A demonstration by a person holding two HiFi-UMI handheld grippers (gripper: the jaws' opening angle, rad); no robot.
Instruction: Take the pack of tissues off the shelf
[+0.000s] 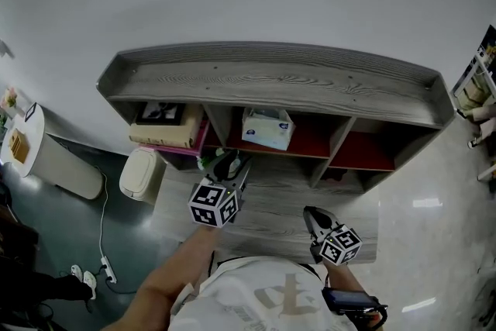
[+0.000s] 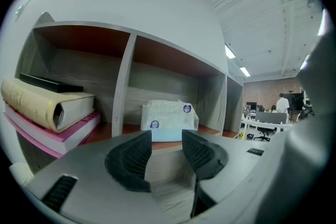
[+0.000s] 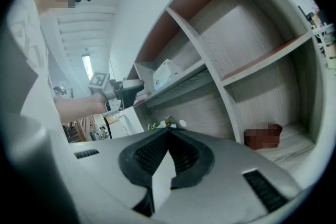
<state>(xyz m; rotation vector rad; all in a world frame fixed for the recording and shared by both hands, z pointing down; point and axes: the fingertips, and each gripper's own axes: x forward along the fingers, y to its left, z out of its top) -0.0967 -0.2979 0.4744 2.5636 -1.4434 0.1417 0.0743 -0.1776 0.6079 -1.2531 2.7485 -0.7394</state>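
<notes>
- The left gripper [image 2: 167, 134] pointed at the shelf [image 1: 271, 78] with its jaws apart and nothing between them.
- Straight ahead of those jaws, and a little above their line, the pack of tissues [image 2: 169, 117] sat in the middle compartment of the upper row, resting on the red-brown board, well short of contact.
- The pack lay broadside to the gripper, its long axis running left to right along the shelf front (the printed end labels faced outward).
- A stack of books [image 2: 48, 108] filled the compartment to the pack's left; a divider stood between the two.
- The right gripper [image 3: 168, 131] hung back and lower on the person's right, its jaws closed together on nothing, aimed at the right-hand compartments.
- The left hand was plainly the nearer one, so the reach looked to be its job: a short advance forward and slightly up, likely with the jaws wider to span the pack.
</notes>
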